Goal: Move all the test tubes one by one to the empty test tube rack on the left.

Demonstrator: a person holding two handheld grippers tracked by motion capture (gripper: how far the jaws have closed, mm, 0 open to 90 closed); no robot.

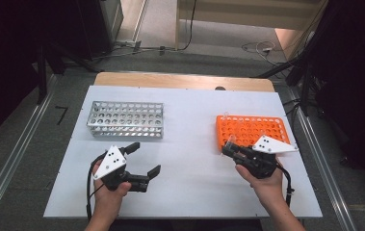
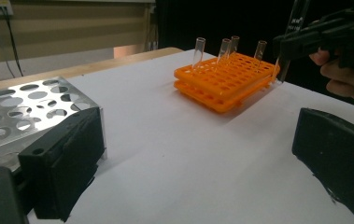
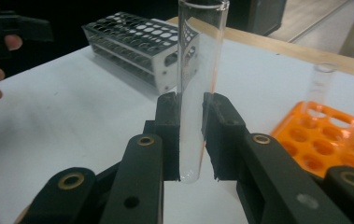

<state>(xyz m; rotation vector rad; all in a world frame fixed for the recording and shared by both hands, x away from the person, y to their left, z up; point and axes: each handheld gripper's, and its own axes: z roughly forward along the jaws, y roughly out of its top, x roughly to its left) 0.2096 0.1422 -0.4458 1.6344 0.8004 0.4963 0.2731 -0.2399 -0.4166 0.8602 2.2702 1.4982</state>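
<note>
My right gripper (image 1: pixel 229 149) is shut on a clear glass test tube (image 3: pixel 197 84), held upright between its black pads (image 3: pixel 170 126). It hovers over the white table just left of the orange tube rack (image 1: pixel 252 131), which holds a few more clear tubes (image 2: pixel 199 50). From the left gripper view the same held tube (image 2: pixel 292 32) hangs beside the orange rack (image 2: pixel 226 81). My left gripper (image 1: pixel 144 159) stands open at the front left, nothing between its jaws. The metal rack (image 1: pixel 125 118) with many round holes lies behind it, and its near corner (image 2: pixel 30 109) is close to my left jaw.
The white table sheet (image 1: pixel 189 110) has a wooden edge (image 1: pixel 180 81) at the back. Metal rails (image 1: pixel 11 159) run along both sides of the table on the grey floor. Cables (image 1: pixel 259 47) lie on the floor beyond.
</note>
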